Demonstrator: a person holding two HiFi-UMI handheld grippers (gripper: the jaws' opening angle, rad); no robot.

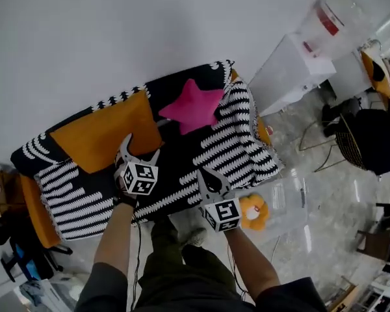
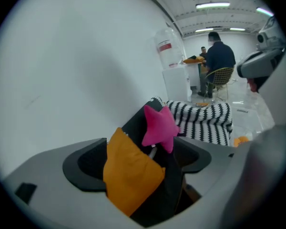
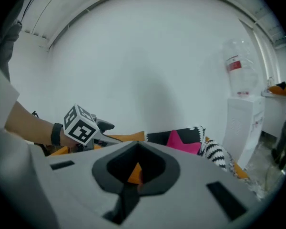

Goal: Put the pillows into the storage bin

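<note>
Background person (image 2: 219,56) in left gripper view

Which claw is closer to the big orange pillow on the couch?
Left. The left claw is open, right at the orange pillow's near edge. The right claw is farther off, over the front edge of the striped blanket.

Your left gripper (image 1: 142,145) covers part of the orange pillow (image 1: 104,135); the clear storage bin (image 1: 298,194) is too faint to trace its walls.
</note>
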